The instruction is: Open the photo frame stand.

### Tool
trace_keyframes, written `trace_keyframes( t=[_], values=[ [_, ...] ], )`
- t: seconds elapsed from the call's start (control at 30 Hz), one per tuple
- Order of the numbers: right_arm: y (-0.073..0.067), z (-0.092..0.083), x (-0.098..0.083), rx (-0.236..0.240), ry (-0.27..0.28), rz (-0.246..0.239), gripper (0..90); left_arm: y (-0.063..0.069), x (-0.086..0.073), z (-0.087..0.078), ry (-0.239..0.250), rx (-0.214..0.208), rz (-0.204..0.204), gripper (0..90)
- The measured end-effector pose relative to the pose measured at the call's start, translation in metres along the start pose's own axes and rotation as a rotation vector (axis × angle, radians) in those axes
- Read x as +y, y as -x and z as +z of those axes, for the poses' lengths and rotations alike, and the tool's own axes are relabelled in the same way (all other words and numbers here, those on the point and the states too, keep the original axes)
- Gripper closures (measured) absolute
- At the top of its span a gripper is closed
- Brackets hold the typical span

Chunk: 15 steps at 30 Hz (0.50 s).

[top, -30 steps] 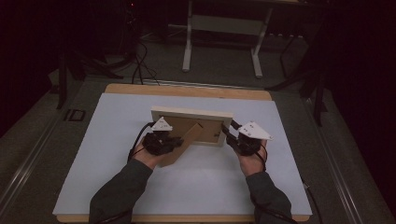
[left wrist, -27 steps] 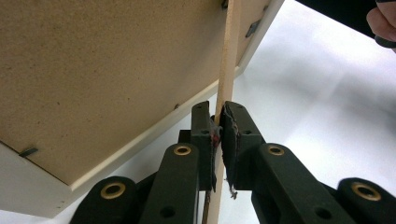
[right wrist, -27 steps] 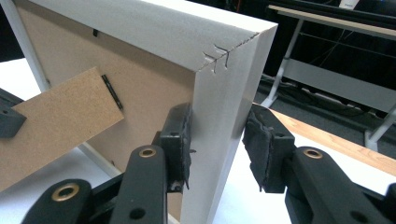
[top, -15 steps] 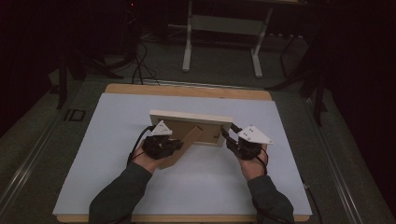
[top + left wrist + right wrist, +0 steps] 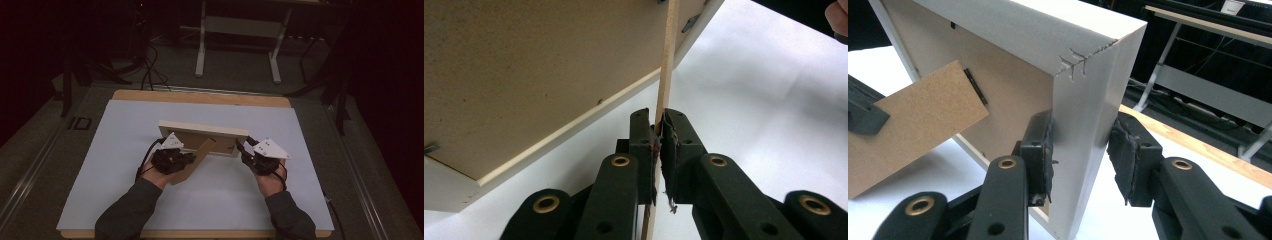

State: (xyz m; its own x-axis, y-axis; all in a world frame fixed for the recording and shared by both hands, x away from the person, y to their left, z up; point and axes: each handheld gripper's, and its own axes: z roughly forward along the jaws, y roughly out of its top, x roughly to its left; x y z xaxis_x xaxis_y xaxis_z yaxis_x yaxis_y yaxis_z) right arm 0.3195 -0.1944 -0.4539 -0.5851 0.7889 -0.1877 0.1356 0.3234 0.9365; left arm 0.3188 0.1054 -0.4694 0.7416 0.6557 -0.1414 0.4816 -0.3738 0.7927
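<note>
- The white table top (image 5: 125, 175) carries everything; past its 12 o'clock edge a grey desk frame (image 5: 240, 30) stands on the floor among cables.
- Your picture frame (image 5: 202, 131) stands upright near the table's centre, pale rim up, brown backing board towards you.
- Its fibreboard stand (image 5: 192, 160) swings out towards 7 o'clock.
- Your right gripper (image 5: 1080, 152) straddles the frame's 3 o'clock edge: one pad touches the back, the other stands just apart.
- Your left gripper (image 5: 659, 150) is clamped on the stand's thin edge.
</note>
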Motion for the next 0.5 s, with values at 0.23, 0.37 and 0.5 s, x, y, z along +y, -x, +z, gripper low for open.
trace_keyframes(
  t=[0.23, 0.37, 0.5],
  values=[
    [-0.0022, -0.0023, -0.0028, 0.000, 0.005, -0.006, 62.1, 0.0023, -0.0029, 0.0005, 0.002, -0.002, 0.002, 85.2],
    [-0.0039, -0.0039, -0.0049, 0.003, 0.006, -0.010, 62.1, 0.0025, -0.0053, 0.0011, 0.003, -0.010, -0.005, 85.1],
    [-0.0051, -0.0049, -0.0071, 0.004, 0.005, -0.012, 62.1, 0.0031, -0.0072, 0.0013, 0.007, -0.015, -0.009, 85.0]
  ],
)
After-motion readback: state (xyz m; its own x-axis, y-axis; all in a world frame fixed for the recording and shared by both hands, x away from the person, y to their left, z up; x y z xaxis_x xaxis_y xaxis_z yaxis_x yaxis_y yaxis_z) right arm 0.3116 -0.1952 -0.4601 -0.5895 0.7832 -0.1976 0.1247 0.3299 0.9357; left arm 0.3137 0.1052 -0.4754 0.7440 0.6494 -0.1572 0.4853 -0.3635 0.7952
